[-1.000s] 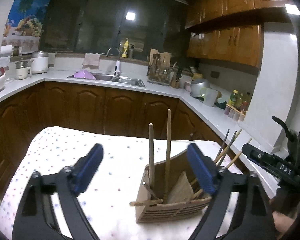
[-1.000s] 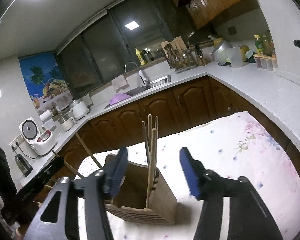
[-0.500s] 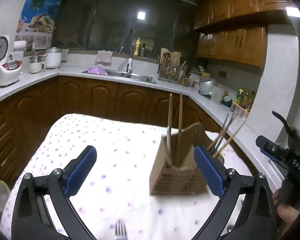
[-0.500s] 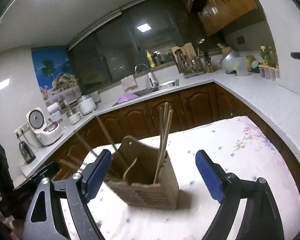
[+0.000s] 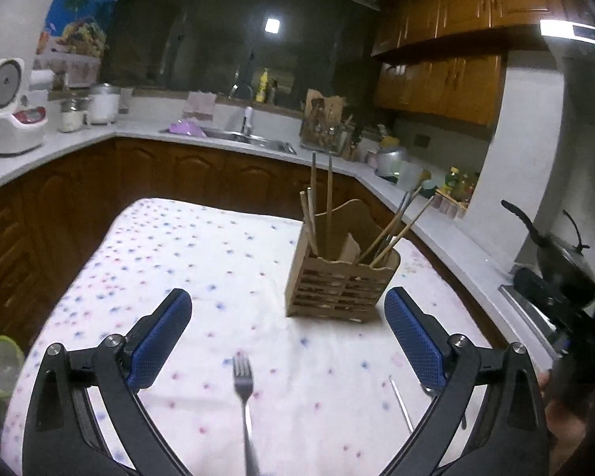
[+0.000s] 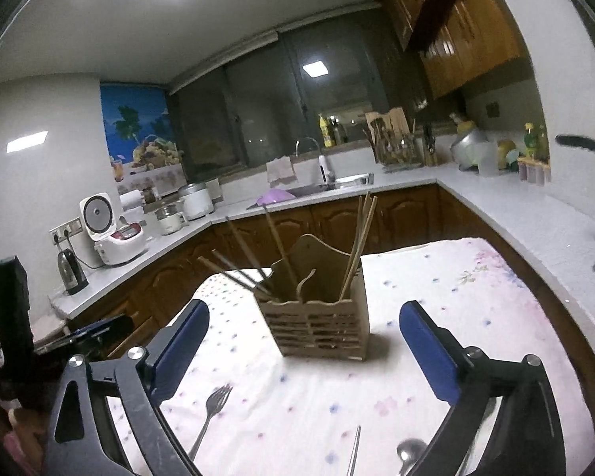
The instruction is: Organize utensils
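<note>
On the dotted tablecloth (image 5: 226, 254), going left to right in the left wrist view, the left gripper (image 5: 288, 337) hangs over the cloth with its blue pads spread about as wide as they go and nothing between them except the fork (image 5: 244, 384), which lies flat on the cloth at 6 o'clock from the wooden utensil holder (image 5: 339, 277), tines toward it, untouched. The holder stands upright toward 1 o'clock of the gripper's gap, already carrying wooden chopsticks (image 5: 321, 202) that lean out at 12 and 2 o'clock. Further right a thin metal utensil (image 5: 400, 402) lies near the right-hand pad. In the right wrist view the right gripper (image 6: 303, 353) has just been opening its jaws and now stands wide, also holding nothing; the same holder (image 6: 317, 317) sits at 12 o'clock ahead of it, the same fork (image 6: 212, 408) at 7 o'clock near its left pad, a slim metal handle (image 6: 355, 452) at 6 o'clock and a spoon bowl (image 6: 410, 450) at 5 o'clock, partly hidden by the finger frame. The likely trouble from here: the fork and spoon lie flat on soft cloth, so pads coming down could pinch and drag the fabric, tipping the light holder; a thin polished handle may slip or pivot in a shallow grip; and a utensil lowered in could knock the leaning sticks.
</note>
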A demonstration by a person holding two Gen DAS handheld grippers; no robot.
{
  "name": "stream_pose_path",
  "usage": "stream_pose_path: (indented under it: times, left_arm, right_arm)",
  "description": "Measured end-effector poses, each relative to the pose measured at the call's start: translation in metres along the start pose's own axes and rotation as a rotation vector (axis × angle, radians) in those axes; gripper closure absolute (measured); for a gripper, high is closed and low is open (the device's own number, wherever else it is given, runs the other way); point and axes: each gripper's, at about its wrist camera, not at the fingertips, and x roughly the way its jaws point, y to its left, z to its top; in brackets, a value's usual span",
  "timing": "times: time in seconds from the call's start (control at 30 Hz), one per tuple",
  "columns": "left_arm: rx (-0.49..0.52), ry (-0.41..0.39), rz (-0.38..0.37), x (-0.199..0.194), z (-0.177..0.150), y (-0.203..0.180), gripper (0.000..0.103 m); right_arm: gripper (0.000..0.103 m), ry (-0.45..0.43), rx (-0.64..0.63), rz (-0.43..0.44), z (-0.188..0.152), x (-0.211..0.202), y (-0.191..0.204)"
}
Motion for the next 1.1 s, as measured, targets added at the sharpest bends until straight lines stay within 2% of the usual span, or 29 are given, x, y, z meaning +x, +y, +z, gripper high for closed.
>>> stream_pose_path:
  times: [0.1, 0.23, 0.3, 0.37, 0.4, 0.47, 0.67, 0.87, 1.03, 1.1]
  left_arm:
    - [0.019, -0.022, 0.037, -0.02, -0.007, -0.003, 0.003]
    - [-0.017, -0.082, 0.04, -0.049, -0.013, -0.001, 0.003]
    - [0.004, -0.038, 0.015, -0.053, -0.018, -0.002, 0.0]
    - [0.073, 0.017, -0.006, -0.052, -0.029, -0.01, 0.0]
    - [0.104, 0.024, 0.002, -0.054, -0.037, -0.014, 0.0]
    - [0.124, -0.008, 0.067, -0.06, -0.058, -0.017, 0.0]
    - [0.145, -0.036, 0.097, -0.07, -0.092, -0.013, 0.0]
    - [0.118, -0.035, 0.115, -0.081, -0.113, -0.001, 0.0]
    - [0.171, -0.047, 0.168, -0.09, -0.124, -0.008, 0.0]
    - [0.177, -0.06, 0.159, -0.094, -0.127, -0.01, 0.0]
  right_arm:
    - [0.003, -0.017, -0.018, 0.002, -0.003, -0.019, 0.011]
    - [0.0, -0.061, -0.064, -0.005, 0.001, -0.046, 0.025]
    - [0.0, -0.08, -0.071, -0.026, -0.003, -0.057, 0.028]
    - [0.0, -0.088, -0.052, -0.023, -0.015, -0.066, 0.028]
    - [0.0, -0.087, -0.048, -0.02, -0.022, -0.067, 0.028]
    - [0.0, -0.077, -0.041, -0.044, -0.041, -0.068, 0.027]
    - [0.0, -0.014, -0.048, -0.067, -0.088, -0.066, 0.026]
    - [0.0, -0.034, -0.111, -0.106, -0.113, -0.08, 0.033]
    - [0.0, 0.0, -0.088, -0.104, -0.127, -0.085, 0.029]
    - [0.0, 0.004, -0.08, -0.109, -0.131, -0.087, 0.027]
